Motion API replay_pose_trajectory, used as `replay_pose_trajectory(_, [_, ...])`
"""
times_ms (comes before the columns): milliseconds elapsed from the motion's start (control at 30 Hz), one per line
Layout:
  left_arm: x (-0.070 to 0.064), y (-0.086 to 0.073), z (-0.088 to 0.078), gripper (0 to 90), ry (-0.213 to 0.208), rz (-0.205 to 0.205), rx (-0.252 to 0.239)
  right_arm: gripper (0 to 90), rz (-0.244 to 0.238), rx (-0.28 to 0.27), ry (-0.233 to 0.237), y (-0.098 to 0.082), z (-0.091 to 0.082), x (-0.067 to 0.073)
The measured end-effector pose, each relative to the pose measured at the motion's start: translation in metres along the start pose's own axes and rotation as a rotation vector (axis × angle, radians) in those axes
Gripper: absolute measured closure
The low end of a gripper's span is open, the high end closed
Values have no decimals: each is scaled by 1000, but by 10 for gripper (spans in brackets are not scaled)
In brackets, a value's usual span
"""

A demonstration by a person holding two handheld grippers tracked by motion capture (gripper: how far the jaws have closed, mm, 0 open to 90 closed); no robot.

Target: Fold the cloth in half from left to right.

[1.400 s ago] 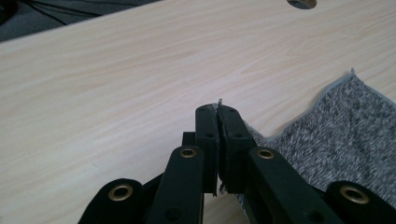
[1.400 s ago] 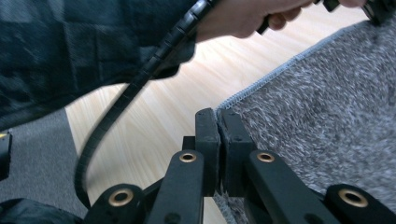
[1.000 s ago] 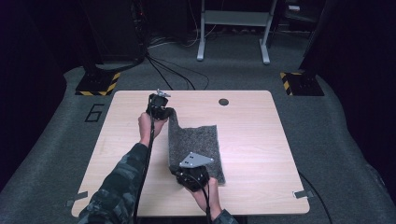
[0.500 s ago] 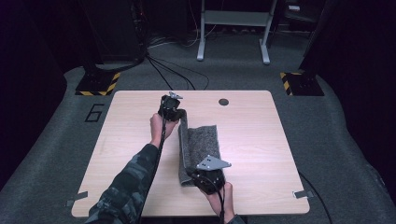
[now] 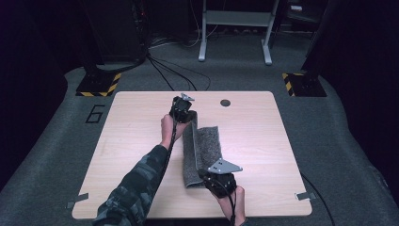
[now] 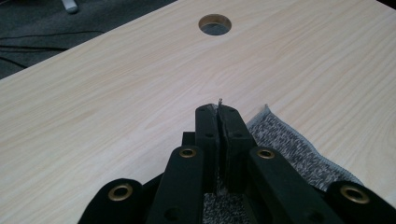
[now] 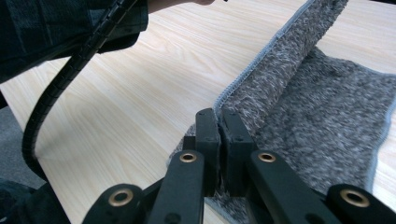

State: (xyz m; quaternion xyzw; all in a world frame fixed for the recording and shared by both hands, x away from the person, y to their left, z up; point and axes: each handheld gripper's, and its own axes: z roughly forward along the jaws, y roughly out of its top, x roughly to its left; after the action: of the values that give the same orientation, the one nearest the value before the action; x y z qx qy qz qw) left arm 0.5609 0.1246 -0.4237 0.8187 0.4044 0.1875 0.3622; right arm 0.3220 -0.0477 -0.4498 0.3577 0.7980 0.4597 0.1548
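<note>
A grey fuzzy cloth [image 5: 203,149] lies on the wooden table [image 5: 136,136], its left edge lifted and folding over toward the right. My left gripper [image 5: 184,113] holds the cloth's far left corner, jaws shut on the edge [image 6: 219,116]. My right gripper [image 5: 212,179] holds the near left corner, jaws shut on the cloth's edge [image 7: 218,121]. In the right gripper view the raised cloth [image 7: 299,93] runs away from the jaws as a standing flap over the flat part. The left gripper view shows a bit of the cloth [image 6: 289,144] below and right of the jaws.
A round cable hole [image 5: 225,102] sits in the table near the far edge, also ahead of the left gripper as the hole [image 6: 215,24]. A sleeved left forearm [image 5: 141,183] and its black cable [image 7: 65,79] cross the table's left half. Bare wood lies right of the cloth.
Both grippers have moved to the right across the table with the cloth's left edge, so the cloth is folding over itself and looks narrower.
</note>
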Motion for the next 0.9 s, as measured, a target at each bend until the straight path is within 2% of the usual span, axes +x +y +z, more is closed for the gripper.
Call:
replay_pose_trajectory(133, [-6,1,9,870,-10,13,13,872,0,13,-17,-3,0,-2])
replay_pose_trajectory(233, [-11,1,17,870,-20,1,7,872,12,21,-30,-7,-1,-5])
replay_pose_trajectory(300, [-13,1,21,870,-25,9,13,872,17,23,-33,-9,-2,-7])
replay_pose_trajectory(467, [-21,2,31,869,-29,31,23,870,41,37,-45,-13,-4,-12])
replay_pose_trajectory(700, [-31,2,43,869,-28,34,50,870,71,47,-71,-20,-6,-21])
replay_pose_trajectory(900, [-37,3,52,869,-23,38,66,870,76,65,-97,-26,-8,-26])
